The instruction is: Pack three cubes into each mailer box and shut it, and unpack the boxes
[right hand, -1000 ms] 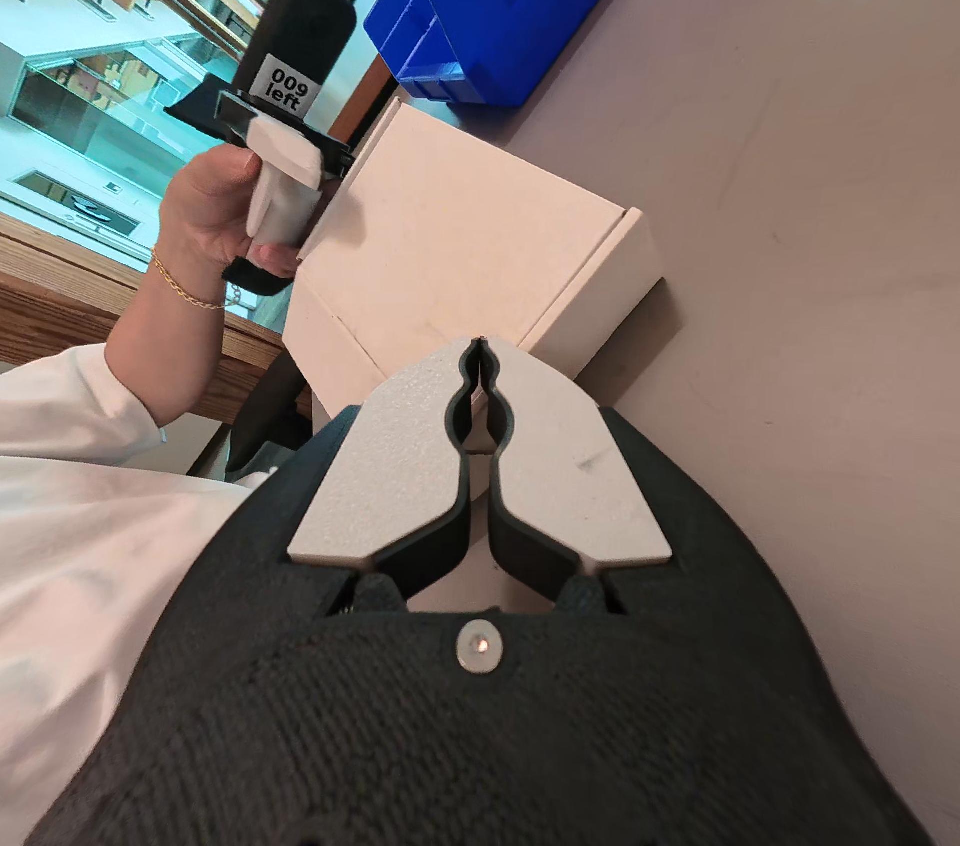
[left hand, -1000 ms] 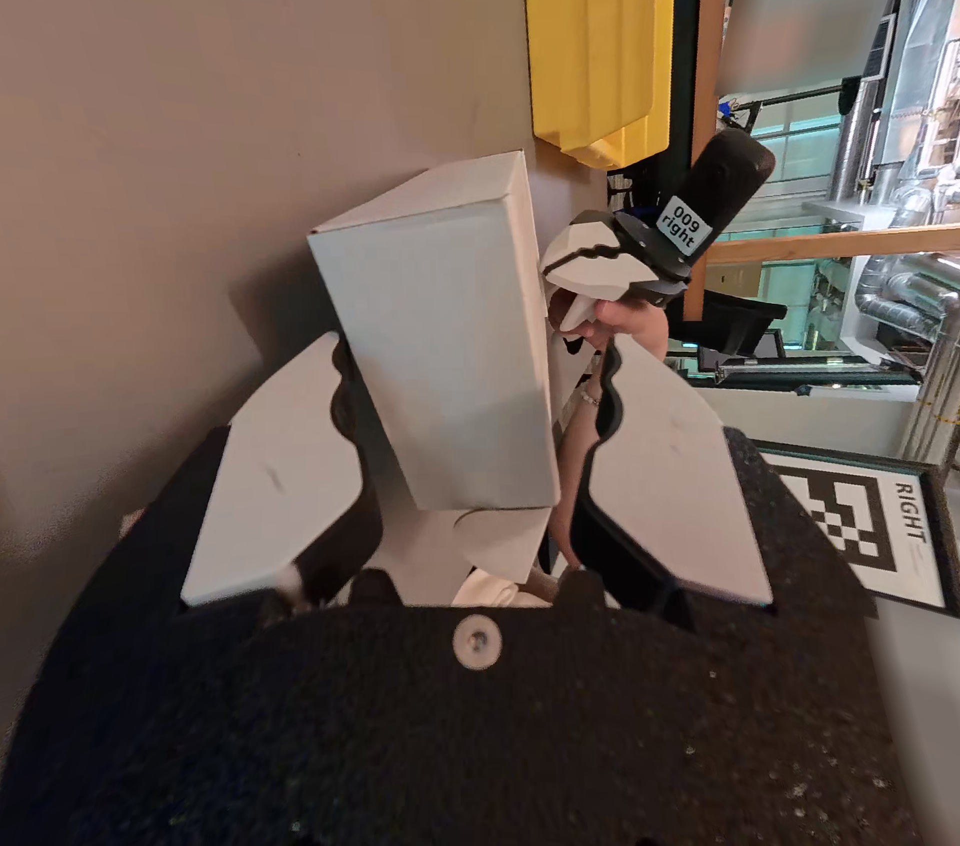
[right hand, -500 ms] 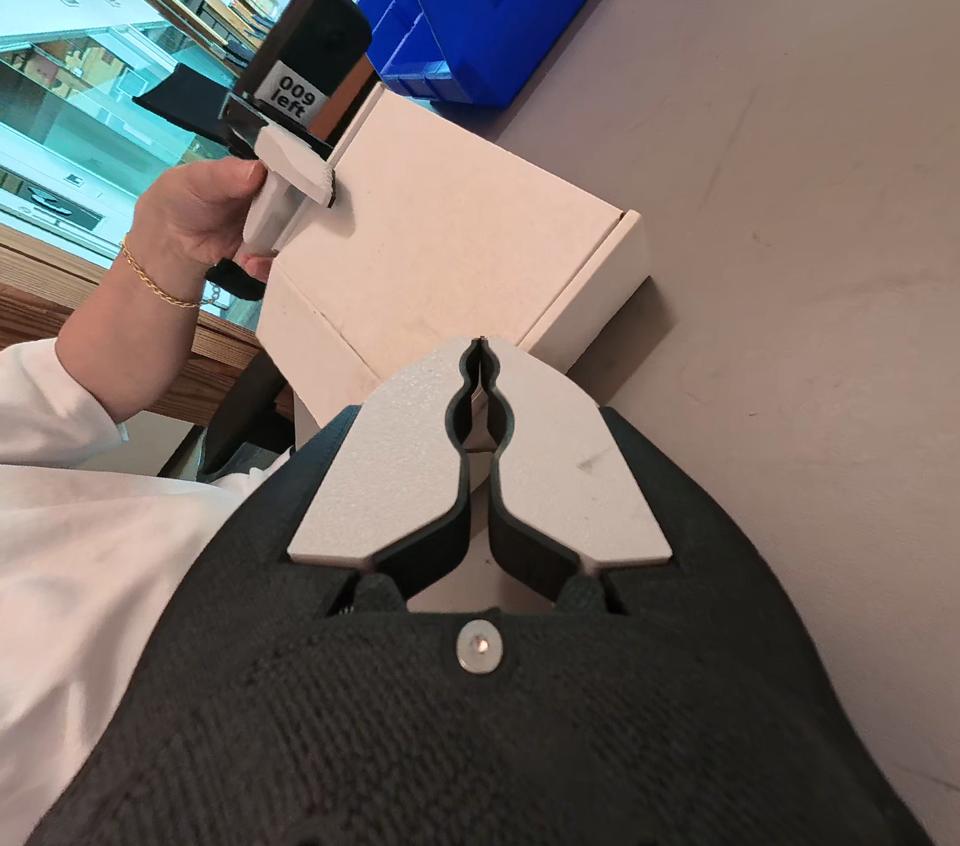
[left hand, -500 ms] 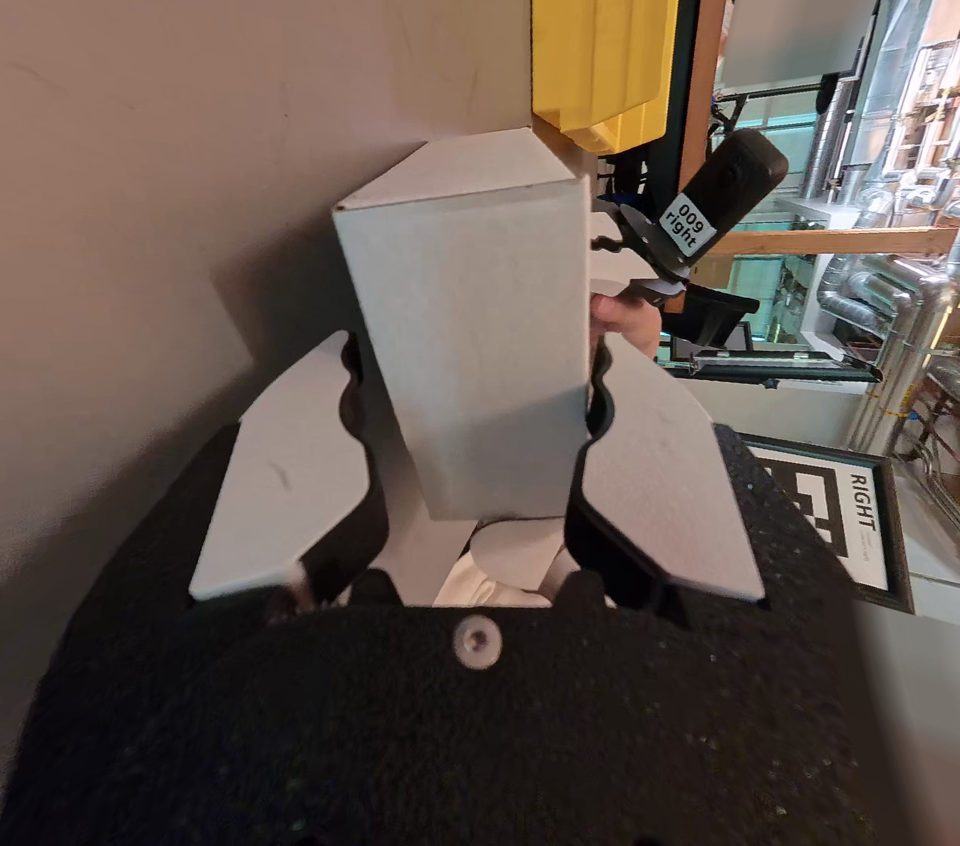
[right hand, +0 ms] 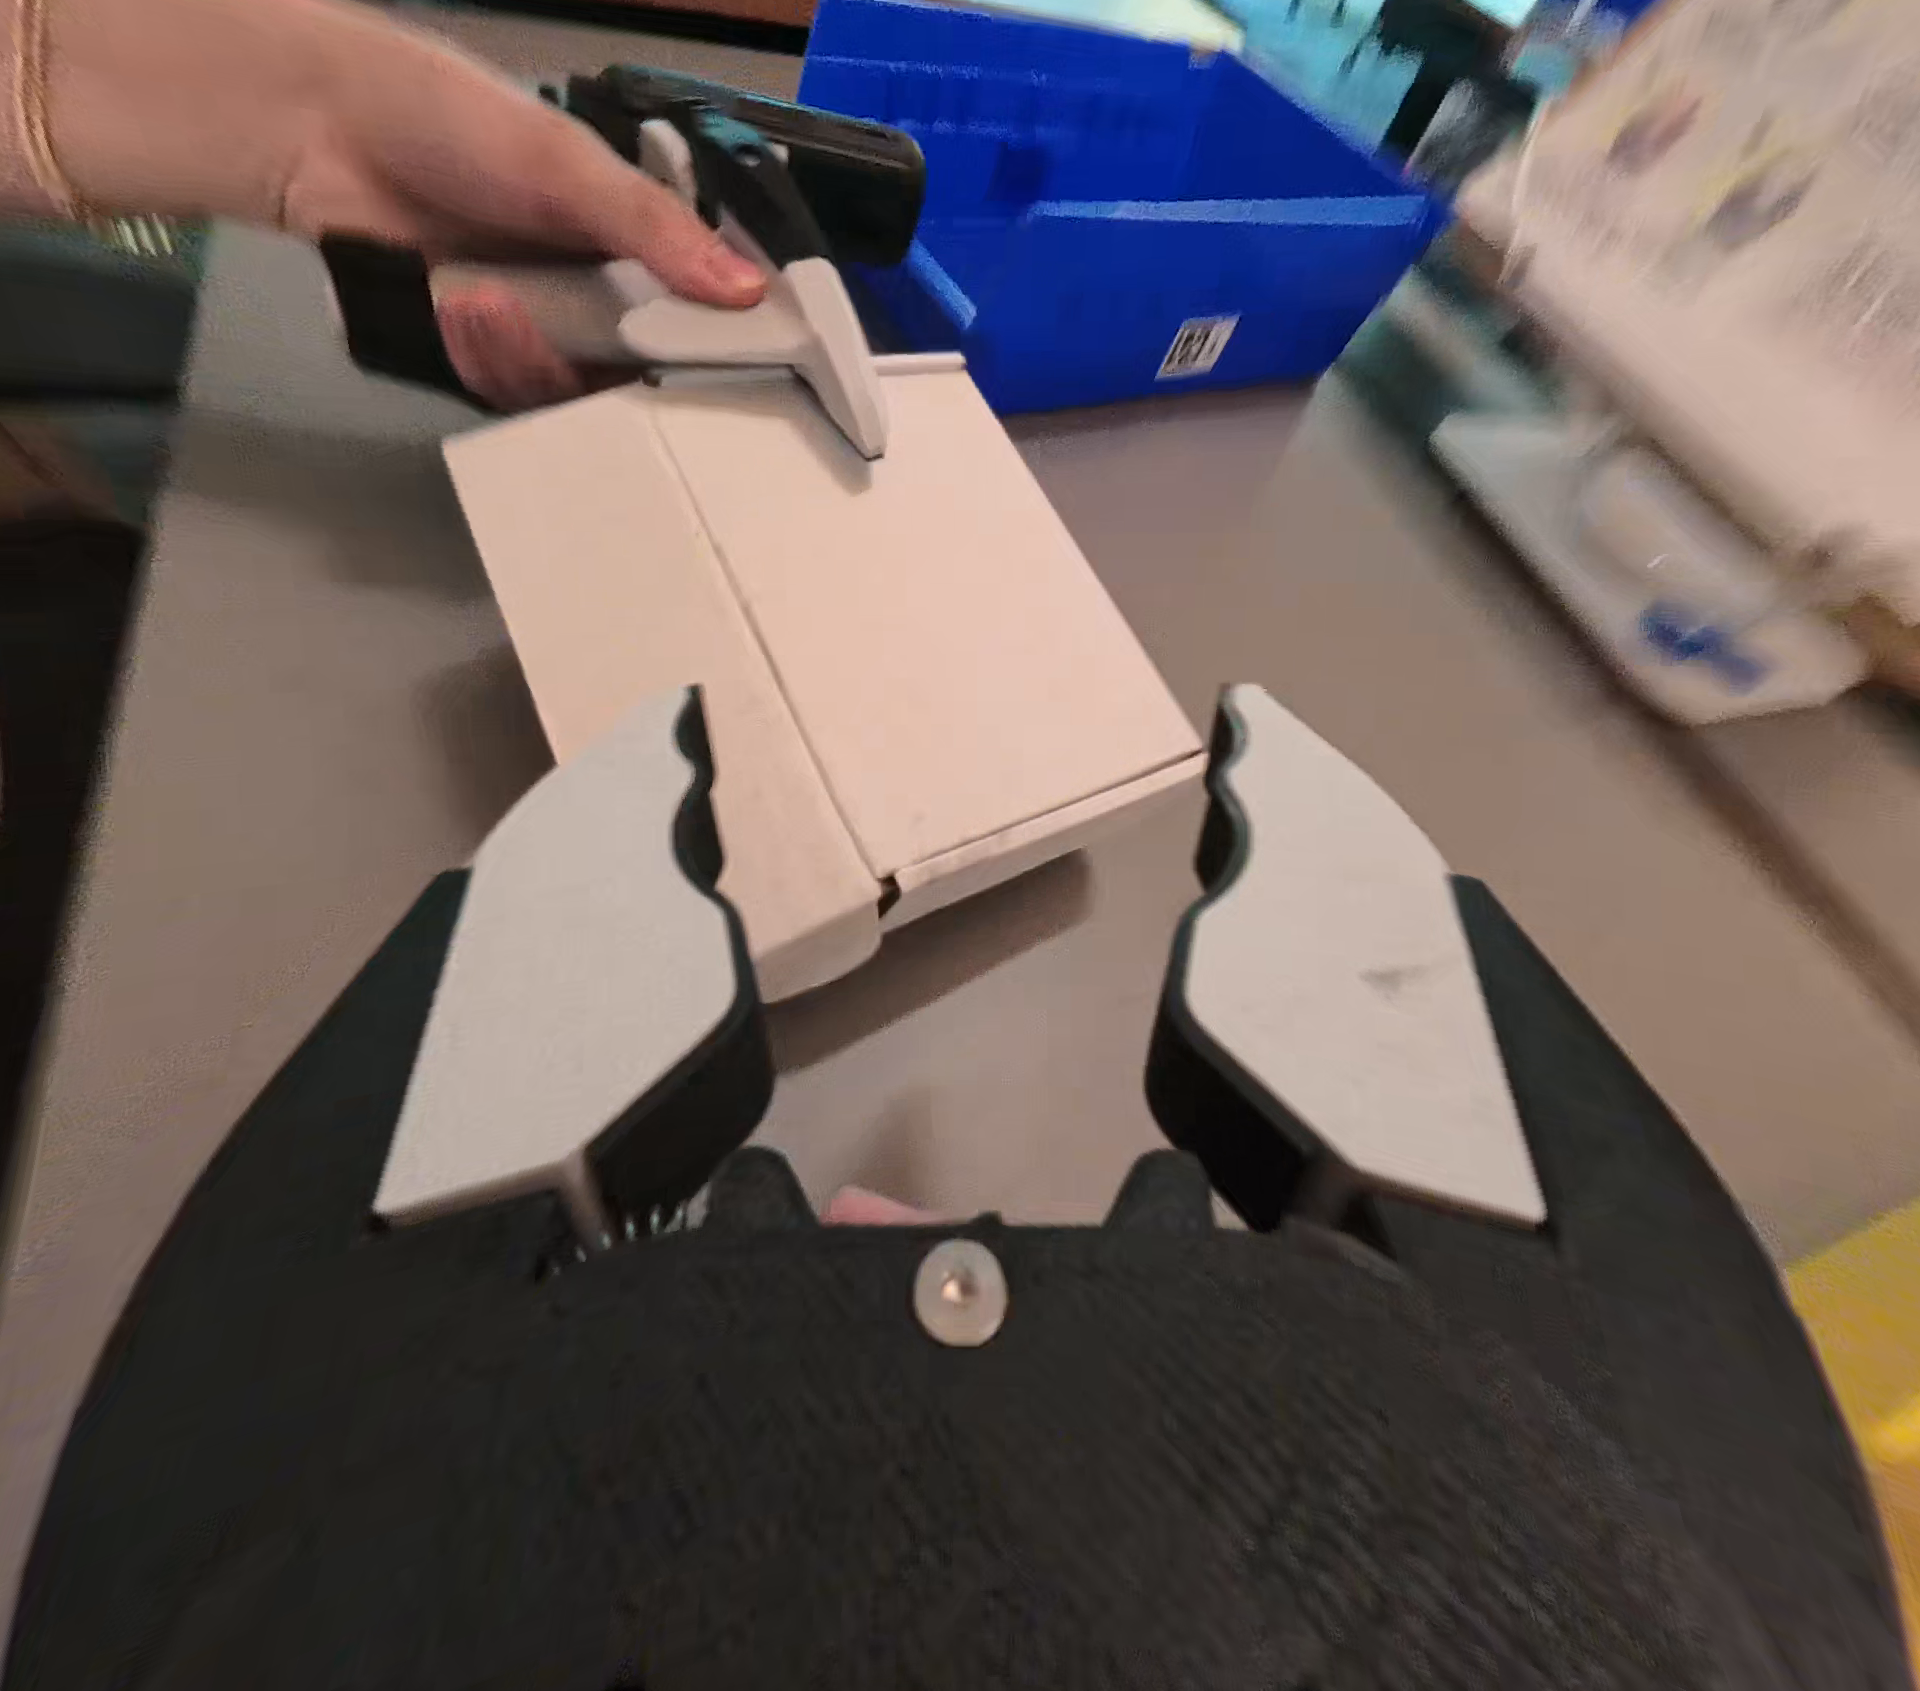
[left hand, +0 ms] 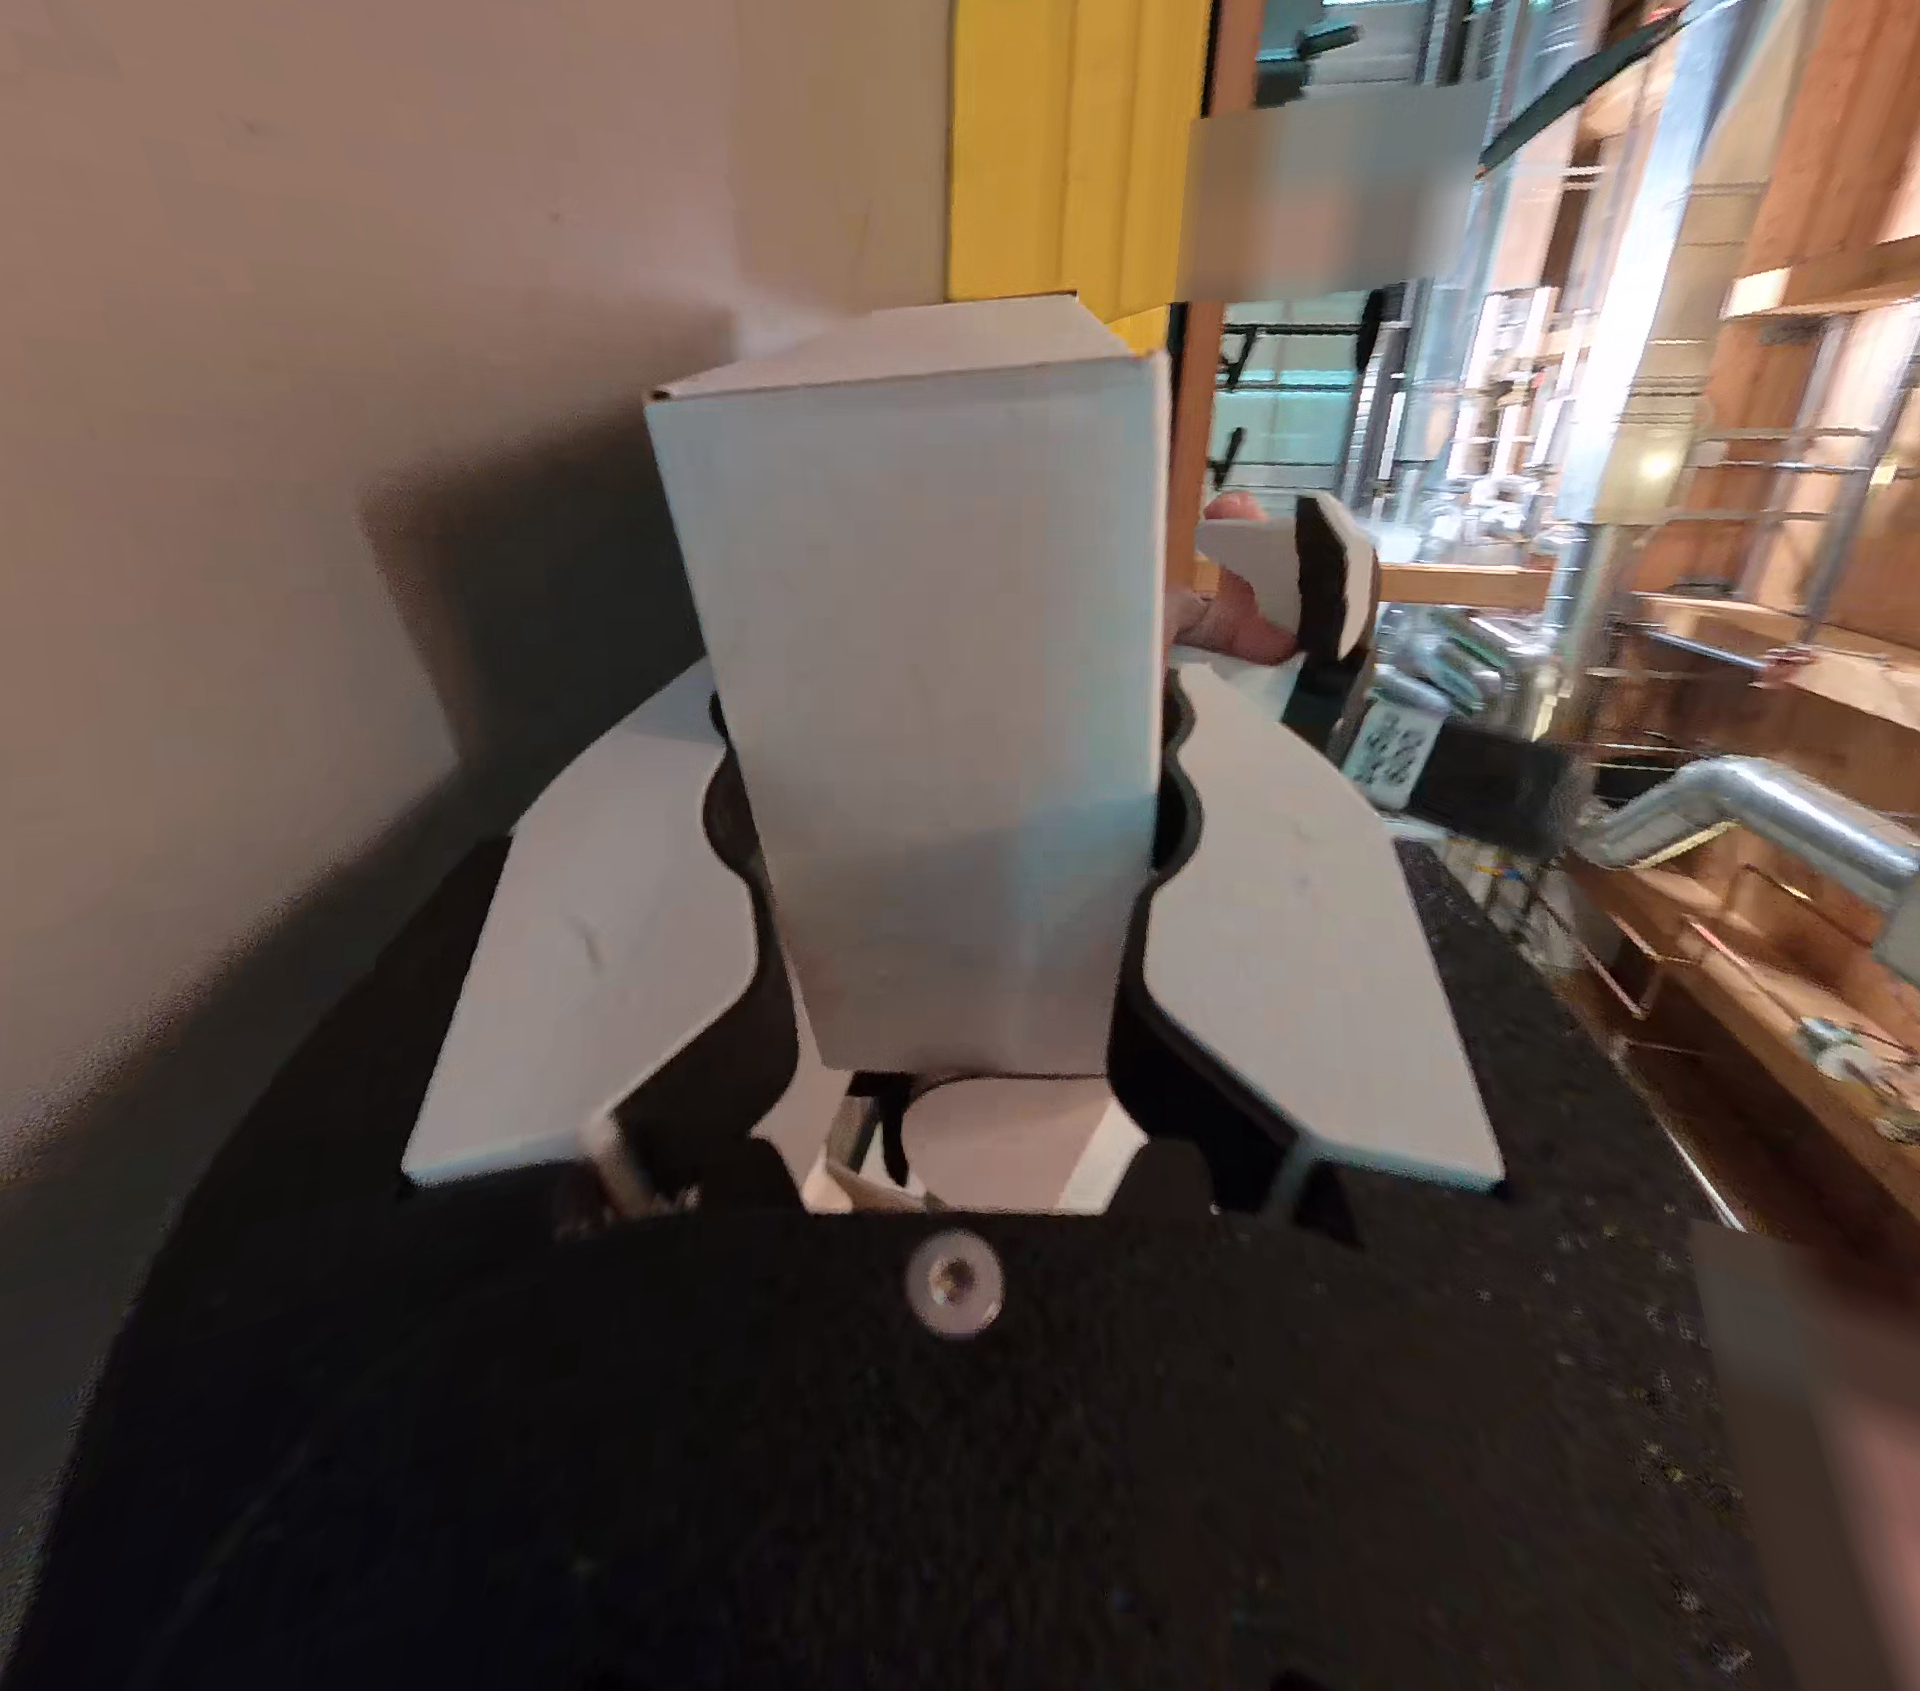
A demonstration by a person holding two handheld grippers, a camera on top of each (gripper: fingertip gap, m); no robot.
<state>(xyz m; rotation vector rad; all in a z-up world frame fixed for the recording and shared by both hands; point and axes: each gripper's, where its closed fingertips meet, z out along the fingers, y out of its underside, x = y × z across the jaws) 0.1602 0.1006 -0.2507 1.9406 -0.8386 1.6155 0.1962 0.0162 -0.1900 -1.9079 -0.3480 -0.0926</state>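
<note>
The mailer box (right hand: 831, 654), white and shut, is the only one we see; it rests on the grey tabletop (right hand: 1351, 602), cubes hidden if any. One blue bin (right hand: 1101, 218) stands behind it, one yellow bin (left hand: 1081, 31) is cut off. Our left gripper (left hand: 951, 810) has its jaws clamped on the box's end; our right gripper (right hand: 961, 810) hangs just beside it, jaws spread wide, empty.

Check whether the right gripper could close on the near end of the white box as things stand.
Probably yes. The right gripper is open, its fingers either side of the white box corner, with nothing between. The left gripper grips only the far end, beside the blue bin.
</note>
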